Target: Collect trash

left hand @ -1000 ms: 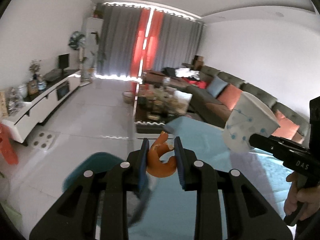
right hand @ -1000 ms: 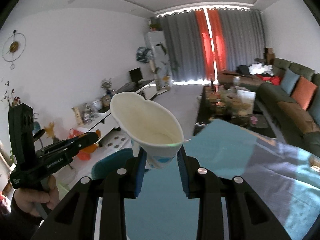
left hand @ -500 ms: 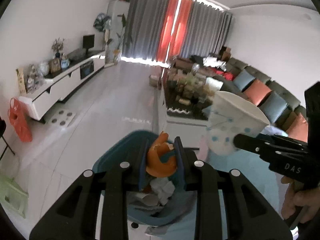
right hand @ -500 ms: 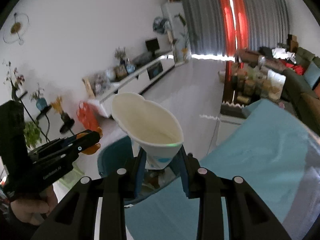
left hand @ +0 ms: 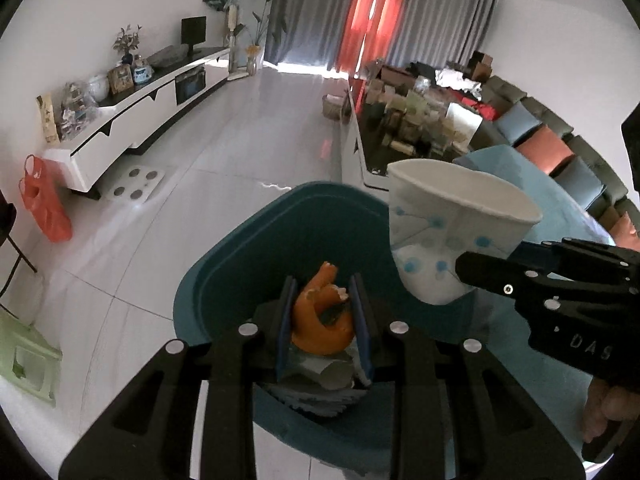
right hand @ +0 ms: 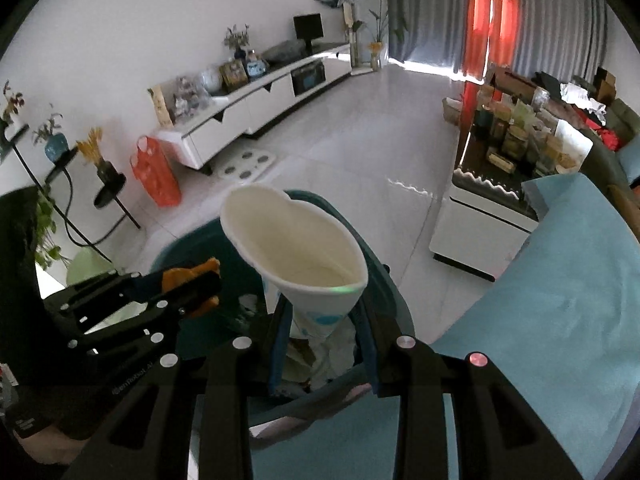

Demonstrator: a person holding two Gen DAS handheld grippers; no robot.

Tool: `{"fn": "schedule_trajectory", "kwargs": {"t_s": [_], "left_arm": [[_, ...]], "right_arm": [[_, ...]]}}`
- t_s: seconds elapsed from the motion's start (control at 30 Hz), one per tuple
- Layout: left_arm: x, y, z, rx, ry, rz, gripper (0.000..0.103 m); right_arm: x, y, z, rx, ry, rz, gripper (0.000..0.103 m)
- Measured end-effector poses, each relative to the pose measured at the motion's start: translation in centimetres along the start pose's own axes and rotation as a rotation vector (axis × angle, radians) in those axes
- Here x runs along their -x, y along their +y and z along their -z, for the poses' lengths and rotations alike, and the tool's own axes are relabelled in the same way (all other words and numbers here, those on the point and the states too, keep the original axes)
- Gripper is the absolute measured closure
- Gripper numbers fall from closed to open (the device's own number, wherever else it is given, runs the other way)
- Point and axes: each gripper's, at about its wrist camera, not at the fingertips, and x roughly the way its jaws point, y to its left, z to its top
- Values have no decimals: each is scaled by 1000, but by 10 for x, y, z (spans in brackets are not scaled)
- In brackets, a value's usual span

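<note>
Below, bin (left hand: pixel 224 264) contents half hidden; left jaws clamp orange peel (left hand: pixel 322 322), right jaws paper cup (right hand: pixel 296 256).

"DAS" in pale letters on side of right tool (left hand: pixel 460 272); print on left tool (right hand: pixel 208 280) unreadable.

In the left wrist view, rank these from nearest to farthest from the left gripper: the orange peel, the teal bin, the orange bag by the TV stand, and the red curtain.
1. orange peel: clamped in the left gripper.
2. teal bin: directly below.
3. orange bag: on the floor, far left.
4. red curtain: at the far window.
</note>
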Motion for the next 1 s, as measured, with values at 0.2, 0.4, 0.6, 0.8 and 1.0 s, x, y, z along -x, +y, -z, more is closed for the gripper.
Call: {"fn": "schedule_trajectory", "kwargs": {"t_s": [0.2,0.4,0.6,0.8,1.0], "left_arm": [[-23,-1,-1,0,34,-26,66],[-19,-15,0,-8,27,-56,46],[-17,-23,-7,-16,9,-67,23],[8,-28,-15,7,-47,-33,5],[54,-39,-26,33,-160,15,5]], "right_arm": [[-8,2,-8,12,19,31,51],[-3,-4,-8,-7,-4,27,51],[20,-24,-6,-60,-64,28,47],[63,-51,3,-124,-161,30,37],[116,-80,25,-177,-302,67,22]]}}
